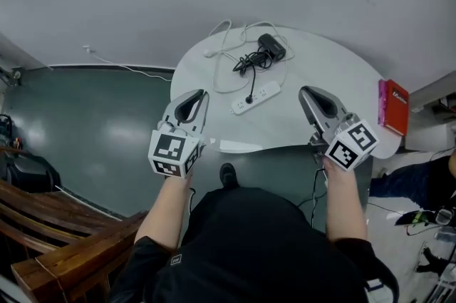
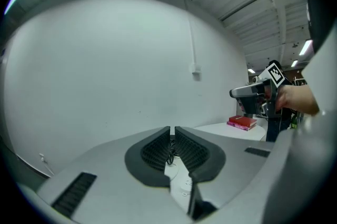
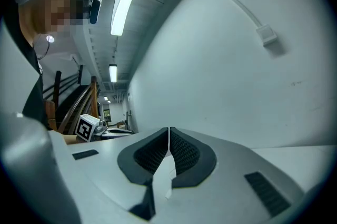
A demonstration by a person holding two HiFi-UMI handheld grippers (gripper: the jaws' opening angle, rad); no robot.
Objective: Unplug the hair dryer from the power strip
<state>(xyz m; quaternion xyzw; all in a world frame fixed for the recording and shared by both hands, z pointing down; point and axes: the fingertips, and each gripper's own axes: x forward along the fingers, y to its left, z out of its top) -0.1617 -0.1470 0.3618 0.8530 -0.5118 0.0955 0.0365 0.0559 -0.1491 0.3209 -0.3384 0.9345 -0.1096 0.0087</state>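
A white power strip [image 1: 254, 98] lies on the round white table [image 1: 335, 73], with a black plug [image 1: 249, 98] standing in it. The plug's black cord runs to a bundle [image 1: 249, 63] beside the black hair dryer [image 1: 271, 47] at the table's far side. My left gripper [image 1: 203, 98] hovers over the table's near left edge, shut and empty. In its own view the strip [image 2: 181, 186] shows below the left gripper [image 2: 172, 134]. My right gripper [image 1: 305, 95] hangs at the near right, shut with nothing between its pads. Both are short of the strip.
A red book [image 1: 394, 106] lies at the table's right edge. The strip's white cable [image 1: 221, 45] loops across the far left of the table. A wooden bench [image 1: 43, 223] stands at the lower left. A white slip [image 1: 239, 146] lies at the table's front edge.
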